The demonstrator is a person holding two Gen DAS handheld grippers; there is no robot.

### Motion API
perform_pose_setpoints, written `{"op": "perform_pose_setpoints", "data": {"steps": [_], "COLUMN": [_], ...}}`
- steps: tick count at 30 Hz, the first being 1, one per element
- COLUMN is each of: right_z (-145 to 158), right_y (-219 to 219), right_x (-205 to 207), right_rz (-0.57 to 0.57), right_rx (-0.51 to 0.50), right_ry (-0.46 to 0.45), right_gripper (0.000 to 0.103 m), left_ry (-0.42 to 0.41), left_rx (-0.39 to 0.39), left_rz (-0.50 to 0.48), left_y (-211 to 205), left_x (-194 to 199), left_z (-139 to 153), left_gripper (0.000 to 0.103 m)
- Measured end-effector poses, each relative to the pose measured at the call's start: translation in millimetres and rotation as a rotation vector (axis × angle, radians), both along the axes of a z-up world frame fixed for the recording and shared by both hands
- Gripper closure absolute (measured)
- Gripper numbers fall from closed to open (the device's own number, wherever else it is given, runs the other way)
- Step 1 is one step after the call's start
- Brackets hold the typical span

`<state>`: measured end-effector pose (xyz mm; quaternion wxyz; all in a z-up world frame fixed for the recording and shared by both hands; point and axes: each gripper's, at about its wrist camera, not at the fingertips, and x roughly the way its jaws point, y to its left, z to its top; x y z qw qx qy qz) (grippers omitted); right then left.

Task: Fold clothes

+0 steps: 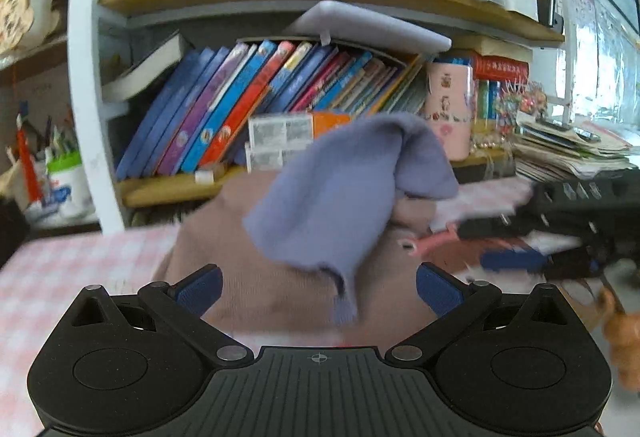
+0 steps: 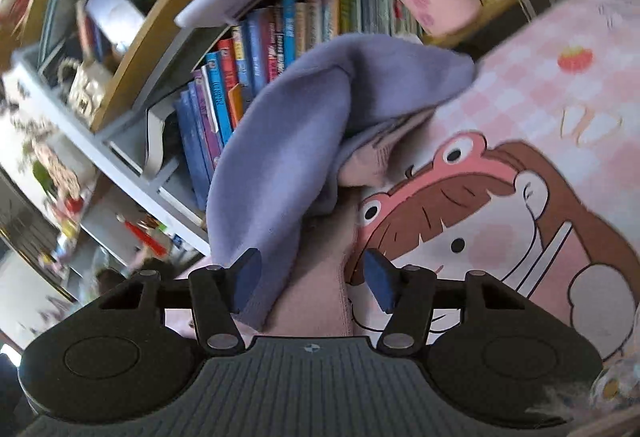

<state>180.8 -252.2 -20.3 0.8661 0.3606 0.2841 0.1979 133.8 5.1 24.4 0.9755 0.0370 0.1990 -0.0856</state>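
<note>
Right now the lavender-blue knit cloth [image 2: 288,141] hangs bunched in the air in front of my right gripper [image 2: 310,277], its long axis running from a folded hump up near the bookshelf [image 2: 132,85] down to a loose hem that drops past the inner side of the left-hand pad. The fingers [image 2: 378,279] stand about half open; the hem brushes one pad, but I cannot see both pads pressing on it, so I judge it not clamped. Under it lies a dusty-pink knit garment [image 2: 316,277] spread on the bench, whose pink checked cloth with a cartoon print [image 2: 560,85] shows off to the right. From my left gripper [image 1: 318,289] the same lavender cloth [image 1: 340,197] sits straight ahead and a little above, its tail dangling between the wide-open fingers [image 1: 200,287] without touching either; that gripper holds nothing. The right gripper [image 1: 516,261] shows blurred at the right edge of the left view, level with the cloth. To my mind the next move turns on that hanging hem: it runs nearly along the right gripper's pointing line, so the right hand is the nearer one to take it.
</note>
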Motion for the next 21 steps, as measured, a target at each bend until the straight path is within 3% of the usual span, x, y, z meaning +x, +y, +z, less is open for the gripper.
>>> {"op": "perform_pose_setpoints", "data": {"steps": [5,11,13,15,17,21], "right_z": [-12.0,-19.0,-21.3,-23.5,-25.9,-29.9], "right_y": [-9.2,-23.1,-30.1,-39.7,-48.3,-57.3], "right_x": [0.4,-4.0,-2.4,-0.8,0.6,2.5], "right_rz": [-0.001,-0.036,-0.044,-0.056,-0.067,-0.067], "right_rx": [0.074,0.152,0.194,0.239,0.285,0.371], "right_ry": [0.048,0.063,0.07,0.072,0.074,0.073], "right_gripper": [0.047,0.043,0.041,0.038,0.034,0.029], "left_ry": [0.001,0.052,0.095,0.177,0.212,0.172], "left_rx": [-0.027,-0.143,-0.206,-0.295,-0.329,-0.269], "left_rz": [0.038,0.098,0.093,0.051,0.007,-0.14], "left_y": [7.0,19.3,22.6,26.3,25.5,12.0], "left_x": [51.3,113.6,127.8,136.0,129.2,80.4], "left_z": [9.7,0.2,-3.9,-11.5,-18.5,-14.7], "left_gripper": [0.0,0.0,0.014,0.077,0.097,0.099]}}
